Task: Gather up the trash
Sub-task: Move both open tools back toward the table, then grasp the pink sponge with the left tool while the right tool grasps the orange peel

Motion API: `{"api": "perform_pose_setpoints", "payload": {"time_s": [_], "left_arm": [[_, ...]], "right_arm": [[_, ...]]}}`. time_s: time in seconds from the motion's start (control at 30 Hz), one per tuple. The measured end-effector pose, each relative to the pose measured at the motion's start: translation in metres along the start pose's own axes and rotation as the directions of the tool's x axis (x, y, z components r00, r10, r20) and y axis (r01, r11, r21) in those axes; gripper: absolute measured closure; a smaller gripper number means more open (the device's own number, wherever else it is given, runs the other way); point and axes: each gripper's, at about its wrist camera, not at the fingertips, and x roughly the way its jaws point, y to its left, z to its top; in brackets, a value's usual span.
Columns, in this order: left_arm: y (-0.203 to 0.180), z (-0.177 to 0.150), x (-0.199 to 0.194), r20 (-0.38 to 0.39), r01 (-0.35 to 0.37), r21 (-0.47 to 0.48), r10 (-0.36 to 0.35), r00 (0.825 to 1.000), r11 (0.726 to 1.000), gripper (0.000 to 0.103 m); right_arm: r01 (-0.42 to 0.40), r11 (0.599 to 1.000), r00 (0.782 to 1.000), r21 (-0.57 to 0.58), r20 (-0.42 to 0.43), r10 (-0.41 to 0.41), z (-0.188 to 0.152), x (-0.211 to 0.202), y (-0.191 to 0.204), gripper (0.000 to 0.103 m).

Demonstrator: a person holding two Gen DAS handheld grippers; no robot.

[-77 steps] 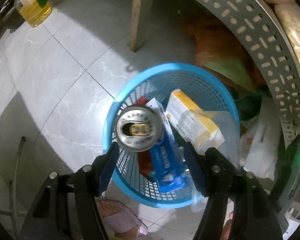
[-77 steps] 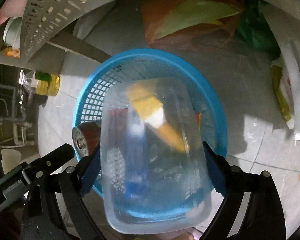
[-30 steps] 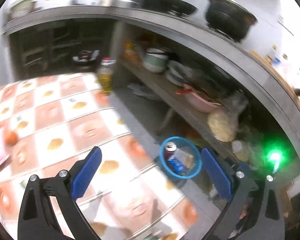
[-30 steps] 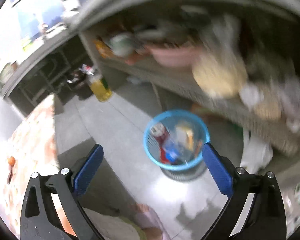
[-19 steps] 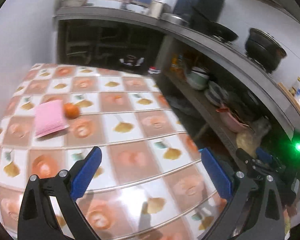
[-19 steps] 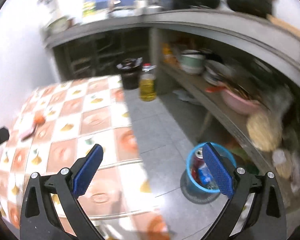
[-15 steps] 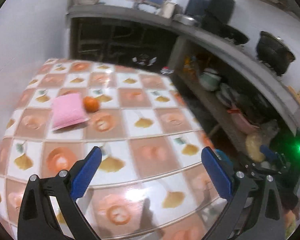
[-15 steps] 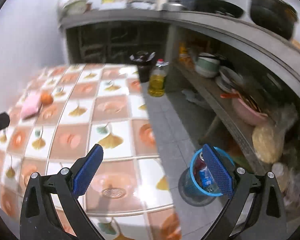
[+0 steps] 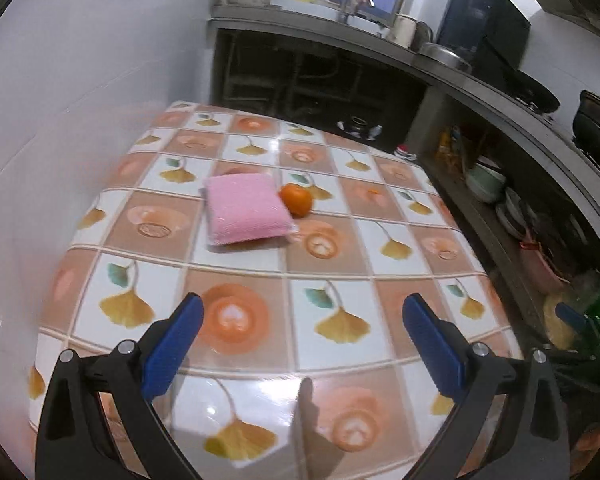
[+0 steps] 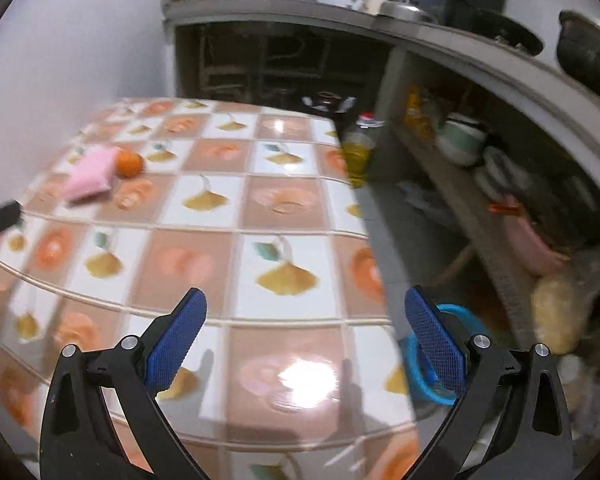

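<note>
with both my left tool [image 9: 298, 322] and right tool [image 10: 302, 318] wide open and empty, only a pink pack [image 9: 246, 213] and an orange [image 9: 296, 199] are left on the surface [image 9: 340, 272]; bin [image 10: 444, 360] holds trash.

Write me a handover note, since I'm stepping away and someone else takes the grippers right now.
Left gripper: open, empty, above the tiled table.
Right gripper: open, empty, above the table's edge.
On the table: a pink rectangular sponge pad touching a small orange fruit.
The blue plastic mesh basket stands on the floor beside the table; its contents are hidden.
Done: neither gripper carries trash.
Left: judge whether the pad counts as trash.
</note>
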Motion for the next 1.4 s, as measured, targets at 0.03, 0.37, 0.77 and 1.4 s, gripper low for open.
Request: {"api": "perform_pose_setpoints", "payload": {"time_s": [0.03, 0.37, 0.77, 1.4], "left_arm": [[0.004, 0.002, 0.002, 0.001, 0.011, -0.003, -0.011, 1.0, 1.0, 0.005], [0.041, 0.066, 0.071, -0.076, -0.058, -0.066, 0.052, 0.996, 0.996, 0.005], [0.04, 0.084, 0.17, -0.248, -0.142, 0.019, 0.142, 0.958, 0.99, 0.006], [0.071, 0.085, 0.165, -0.201, -0.162, 0.033, 0.166, 0.965, 0.986, 0.021]], "right_arm": [[-0.038, 0.999, 0.999, 0.01, 0.004, 0.038, 0.002, 0.0, 0.001, 0.008], [-0.208, 0.977, 0.978, 0.04, -0.03, 0.209, 0.019, 0.01, 0.02, 0.008], [-0.51, 0.857, 0.857, 0.07, -0.038, 0.513, 0.103, 0.038, 0.039, 0.008], [-0.545, 0.832, 0.726, 0.107, -0.435, 0.532, 0.163, 0.213, 0.188, 0.044]]}}
